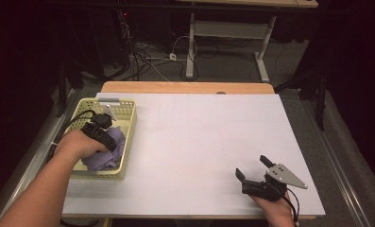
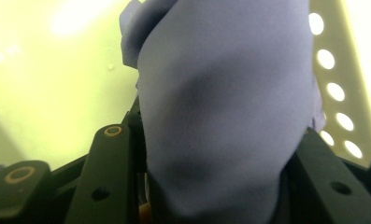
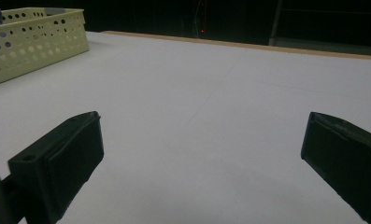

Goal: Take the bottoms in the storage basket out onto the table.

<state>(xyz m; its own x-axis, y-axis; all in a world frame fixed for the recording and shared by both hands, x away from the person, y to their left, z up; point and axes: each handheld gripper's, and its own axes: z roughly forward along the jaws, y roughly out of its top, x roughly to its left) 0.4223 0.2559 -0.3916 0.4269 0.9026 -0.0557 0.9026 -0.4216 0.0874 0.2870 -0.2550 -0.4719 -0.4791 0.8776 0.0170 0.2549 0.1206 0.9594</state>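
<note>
L gripper [image 1: 110, 137] fingers clamped on purple cloth [image 2: 225, 107], bunched between them, inside yellow basket [image 1: 128, 124]. Grasp done; lift-out to worktop [image 1: 199, 142] left. R gripper [image 1: 253, 169] fingers wide apart, nothing between

Open white table [image 1: 199, 142] right of the perforated basket [image 1: 128, 137] walls

Black two-jaw tongs [image 1: 254, 169], grey three-cornered plate, trailing black cables
</note>
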